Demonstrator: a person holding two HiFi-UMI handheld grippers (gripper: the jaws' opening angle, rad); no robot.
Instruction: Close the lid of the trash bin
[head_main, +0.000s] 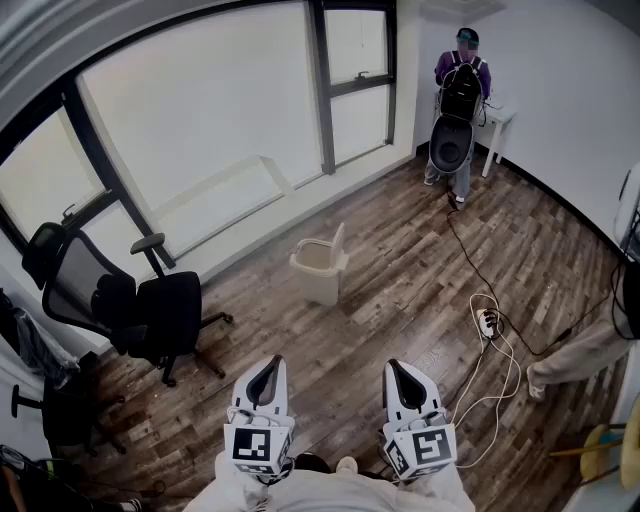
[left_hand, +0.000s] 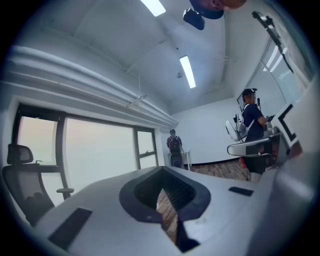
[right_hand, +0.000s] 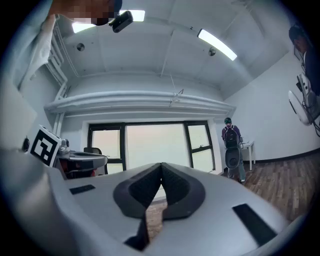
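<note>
A beige trash bin (head_main: 319, 268) stands on the wooden floor near the window wall, its lid (head_main: 338, 243) tipped up at the right side. My left gripper (head_main: 265, 382) and right gripper (head_main: 399, 378) are held close to my body at the bottom of the head view, well short of the bin. Both are shut with nothing between the jaws. In the left gripper view my left gripper (left_hand: 162, 189) points up at the room and ceiling. The right gripper (right_hand: 161, 176) in its own view aims at the window. The bin shows in neither gripper view.
A black office chair (head_main: 130, 305) stands at left by the window. A white power strip with cables (head_main: 487, 322) lies on the floor at right. A person with a backpack (head_main: 458, 95) stands by a white table in the far corner. Another person's leg (head_main: 575, 355) is at right.
</note>
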